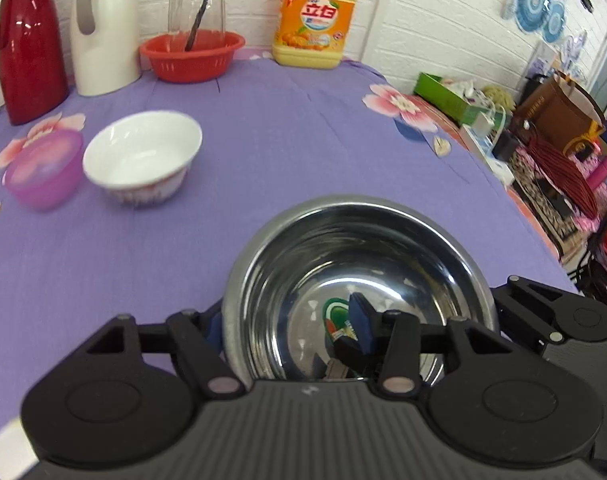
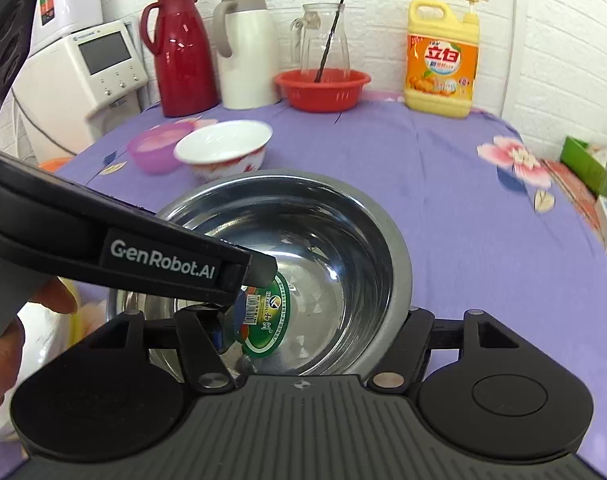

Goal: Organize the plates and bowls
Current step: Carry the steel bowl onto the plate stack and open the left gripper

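The left claw [image 1: 287, 324] is clenched on the steel bowl [image 1: 359, 264]. One finger sits outside the bowl's wall and the blue pad [image 1: 361, 326] of the other presses from inside, so the rim is pinched between them. In the right wrist view this claw reaches in from the left as a long black bar, with a hand [image 2: 7, 340] behind it.

The right claw [image 2: 319, 326] stands released, its jaws spread wide. One finger is inside the bowl near a round green sticker [image 2: 267, 320] on the bowl's bottom, and the other is outside the wall on the bowl's right. Neither finger visibly presses on the metal.

The steel bowl is over the near part of the table, which is covered in a purple cloth [image 1: 283, 128] printed with pink flowers. Whether the bowl rests on the cloth or hangs just above it I cannot tell.

Toward the left edge, farther back, a white bowl [image 1: 143, 156] stands upright, with a pink plastic bowl [image 1: 43, 168] just beside it on its left. Along the far edge, against the white brick wall, stand a red flask [image 1: 23, 40], a white flask [image 1: 103, 28], a red basket [image 1: 191, 54] with a glass jug [image 1: 197, 0] behind it, and a yellow soap bottle [image 1: 315, 16]. All of them are well apart from the steel bowl.
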